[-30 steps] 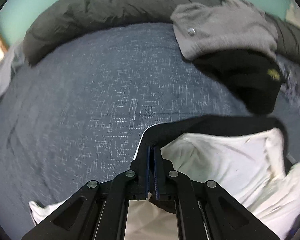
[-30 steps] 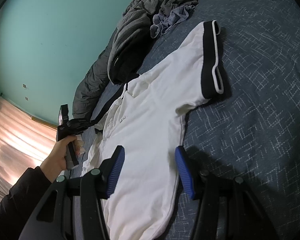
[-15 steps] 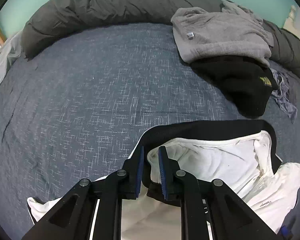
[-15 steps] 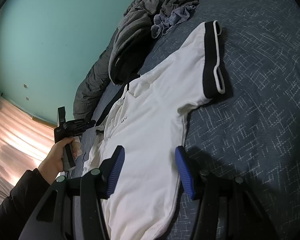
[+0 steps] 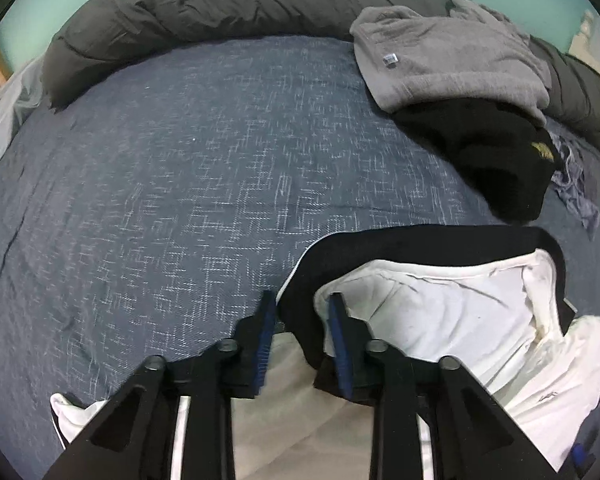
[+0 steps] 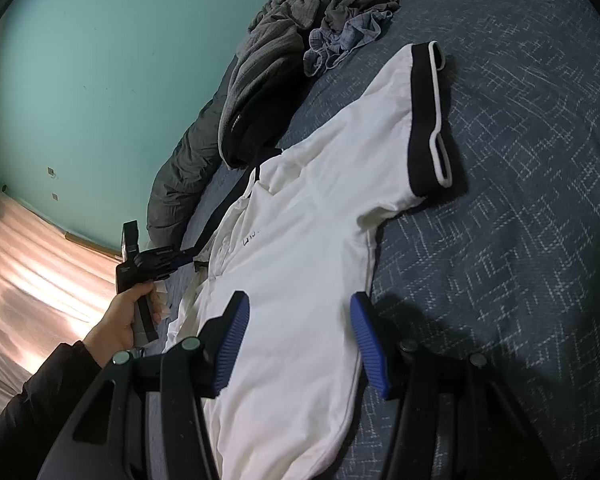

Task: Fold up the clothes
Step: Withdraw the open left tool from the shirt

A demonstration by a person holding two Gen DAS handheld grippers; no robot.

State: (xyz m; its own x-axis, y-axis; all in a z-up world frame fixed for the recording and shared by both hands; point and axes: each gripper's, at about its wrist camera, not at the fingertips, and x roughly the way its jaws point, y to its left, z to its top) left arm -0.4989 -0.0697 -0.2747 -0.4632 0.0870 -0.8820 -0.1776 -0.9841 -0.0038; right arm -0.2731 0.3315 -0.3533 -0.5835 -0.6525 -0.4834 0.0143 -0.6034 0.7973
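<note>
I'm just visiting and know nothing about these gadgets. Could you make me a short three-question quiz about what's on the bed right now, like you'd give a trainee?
1. True or false: the left gripper is clamped shut on the white shirt.
2. Which colour is the band on the shirt's sleeve? A) red B) black C) green
3. Fill in: the grey sweater lies partly on top of a ____ garment.

Key:
1. False: its jaws stand open, with the shirt's black collar lying between them.
2. B
3. black
</note>
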